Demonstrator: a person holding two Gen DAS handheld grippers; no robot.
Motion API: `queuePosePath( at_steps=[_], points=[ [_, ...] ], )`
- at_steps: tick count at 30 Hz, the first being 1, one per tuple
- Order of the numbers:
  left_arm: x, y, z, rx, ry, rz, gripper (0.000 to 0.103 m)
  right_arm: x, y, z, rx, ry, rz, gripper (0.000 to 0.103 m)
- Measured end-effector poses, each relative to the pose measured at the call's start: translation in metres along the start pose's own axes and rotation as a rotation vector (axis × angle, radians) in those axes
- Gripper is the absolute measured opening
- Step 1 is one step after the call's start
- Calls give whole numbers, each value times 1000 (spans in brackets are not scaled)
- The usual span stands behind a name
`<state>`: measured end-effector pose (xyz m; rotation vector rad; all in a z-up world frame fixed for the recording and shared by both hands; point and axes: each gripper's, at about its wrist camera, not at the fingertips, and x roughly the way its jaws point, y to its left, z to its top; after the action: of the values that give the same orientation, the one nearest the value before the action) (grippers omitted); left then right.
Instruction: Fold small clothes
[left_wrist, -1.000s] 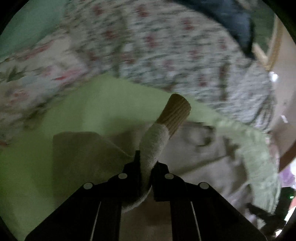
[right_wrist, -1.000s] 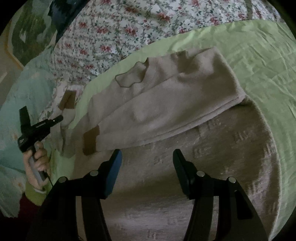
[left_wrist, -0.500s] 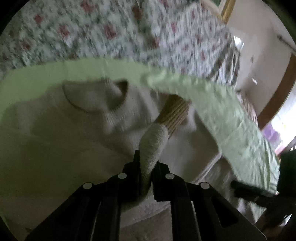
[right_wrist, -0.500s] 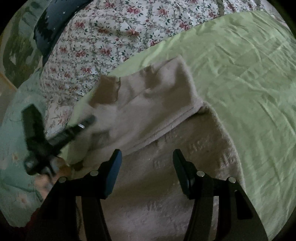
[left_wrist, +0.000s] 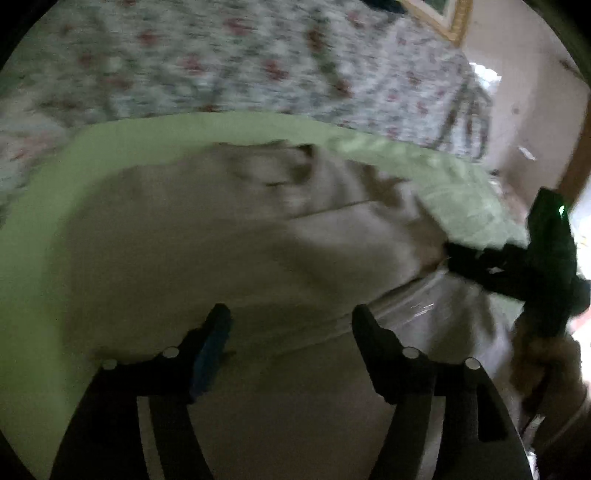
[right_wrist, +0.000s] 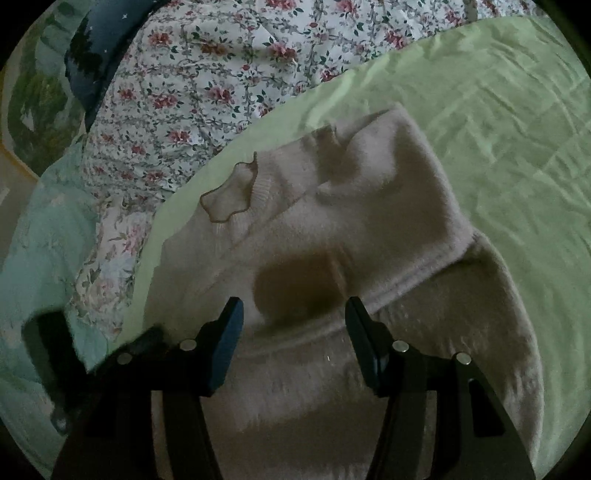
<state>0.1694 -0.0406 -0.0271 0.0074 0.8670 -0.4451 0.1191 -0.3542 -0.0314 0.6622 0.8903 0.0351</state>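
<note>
A bed carries a floral quilt (right_wrist: 207, 74) with a light green sheet (right_wrist: 498, 129) spread over it. A beige sweater (right_wrist: 351, 206), partly folded, lies on the sheet near its edge by the quilt. The left gripper (left_wrist: 290, 325) has just been opening, nothing between its jaws. The right gripper (right_wrist: 293, 317) hovers released above the sweater.

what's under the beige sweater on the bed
The beige sweater lies on a light green sheet, which shows around it. Beyond the sheet is a floral bedspread. Whatever lies beneath the sweater itself is covered.
</note>
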Motion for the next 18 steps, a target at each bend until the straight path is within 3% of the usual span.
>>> queuePosePath(
  at_steps=[4,8,15,16,17,18],
  points=[
    [-20,61,-23,-99,0,153,70,5,-11,9,60,-4,21,59],
    [-14,121,-40,-217,57,262,70,3,-21,15,74,-46,-34,59],
    [5,143,-41,-266,75,311,69,22,-20,17,20,50,-25,58],
    [7,141,-40,-260,75,313,69,25,-17,16,4,65,-21,50],
    [8,140,-38,-258,75,316,69,28,-14,15,-15,84,-16,31],
    [11,137,-35,-256,75,316,69,30,-9,14,-38,98,-15,20]
  ],
)
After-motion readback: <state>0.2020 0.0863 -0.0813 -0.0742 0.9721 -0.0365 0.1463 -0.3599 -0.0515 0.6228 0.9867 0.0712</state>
